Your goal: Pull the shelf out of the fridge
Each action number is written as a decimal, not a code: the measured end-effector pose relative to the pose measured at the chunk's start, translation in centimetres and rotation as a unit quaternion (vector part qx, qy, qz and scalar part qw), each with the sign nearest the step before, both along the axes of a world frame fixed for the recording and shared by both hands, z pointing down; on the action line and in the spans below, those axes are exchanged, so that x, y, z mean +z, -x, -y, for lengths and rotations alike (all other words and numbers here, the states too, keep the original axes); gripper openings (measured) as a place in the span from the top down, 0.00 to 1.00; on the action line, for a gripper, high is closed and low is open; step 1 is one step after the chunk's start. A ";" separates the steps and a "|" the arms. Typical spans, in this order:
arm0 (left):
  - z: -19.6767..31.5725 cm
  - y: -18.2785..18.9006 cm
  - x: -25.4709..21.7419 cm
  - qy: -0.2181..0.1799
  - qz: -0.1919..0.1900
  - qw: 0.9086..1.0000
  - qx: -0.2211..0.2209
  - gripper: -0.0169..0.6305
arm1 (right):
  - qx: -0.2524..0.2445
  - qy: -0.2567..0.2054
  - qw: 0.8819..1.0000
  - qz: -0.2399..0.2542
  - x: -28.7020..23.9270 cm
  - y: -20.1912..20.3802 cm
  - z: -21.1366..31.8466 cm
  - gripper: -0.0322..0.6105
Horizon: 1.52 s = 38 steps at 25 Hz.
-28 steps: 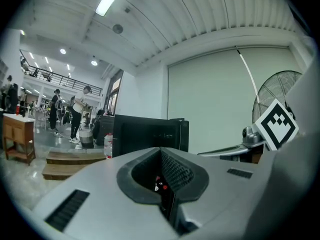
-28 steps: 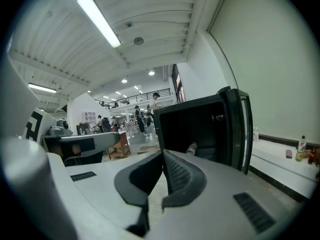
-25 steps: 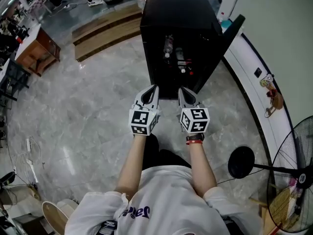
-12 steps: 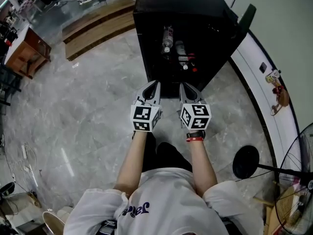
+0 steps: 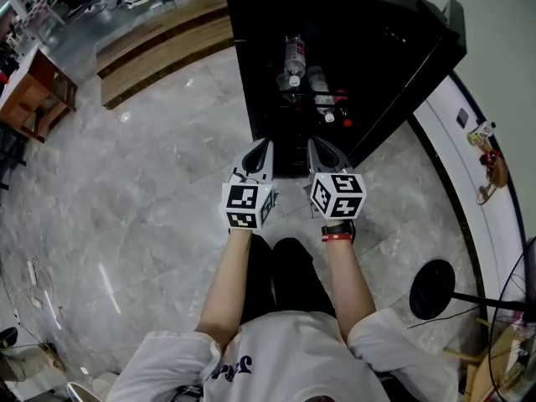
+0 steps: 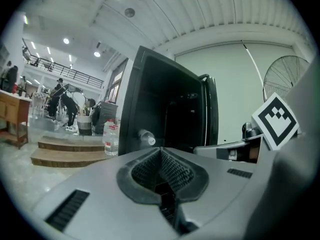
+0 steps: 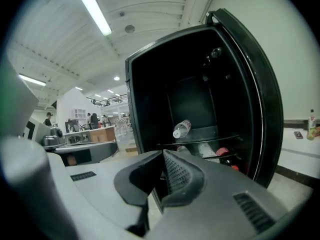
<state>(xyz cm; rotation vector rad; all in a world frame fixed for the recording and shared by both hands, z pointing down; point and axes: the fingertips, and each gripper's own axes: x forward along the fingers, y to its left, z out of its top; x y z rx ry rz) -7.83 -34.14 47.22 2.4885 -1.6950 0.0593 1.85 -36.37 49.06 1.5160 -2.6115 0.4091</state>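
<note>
The black fridge (image 5: 335,15) stands open on the floor, its door (image 5: 419,74) swung to the right. Inside, a clear bottle (image 7: 182,129) lies on a glass shelf (image 7: 205,141). More bottles with red caps (image 7: 222,151) lie on the shelf below. Both grippers hang side by side just short of the fridge's open front, touching nothing. My left gripper (image 5: 263,146) is shut and empty, its ribbed pads meeting in the left gripper view (image 6: 161,154). My right gripper (image 5: 315,144) is shut and empty too (image 7: 162,156). It points into the fridge's opening.
Wooden steps (image 5: 159,44) lie on the marble floor behind and left of the fridge, with a large water jug (image 6: 111,136) near them. A wooden desk (image 5: 33,90) is at far left. A white ledge (image 5: 469,166) and a fan base (image 5: 431,289) are on the right.
Both grippers and the head camera have sunk and come closer to the fridge, which now fills more of the view. The jaws stay shut and empty.
</note>
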 end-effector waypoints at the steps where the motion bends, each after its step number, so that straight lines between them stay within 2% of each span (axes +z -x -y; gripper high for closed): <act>1: 0.5 0.3 0.9 -0.002 0.004 1.000 -0.001 0.95 | -0.001 -0.002 1.000 0.000 0.9 0.4 0.5 0.95; 10: 2.5 0.3 7.9 -0.020 0.011 1.000 0.017 0.95 | 0.007 -0.021 1.000 0.009 8.7 1.1 2.7 0.95; 18: 3.0 0.4 13.3 -0.033 0.003 0.999 0.010 0.95 | 0.013 -0.029 0.999 0.019 14.5 0.5 3.6 0.95; 26: 3.8 -0.7 14.6 -0.043 0.009 0.999 0.022 0.95 | 0.017 -0.028 0.998 0.046 16.1 0.1 4.6 0.95; 31: 4.4 -0.5 15.2 -0.041 0.006 0.999 0.020 0.95 | 0.018 -0.034 0.998 0.045 15.8 0.9 5.0 0.95; 38: 5.3 -0.8 15.6 -0.039 0.000 0.999 0.029 0.95 | 0.034 -0.024 0.997 0.064 16.1 -0.2 5.8 0.94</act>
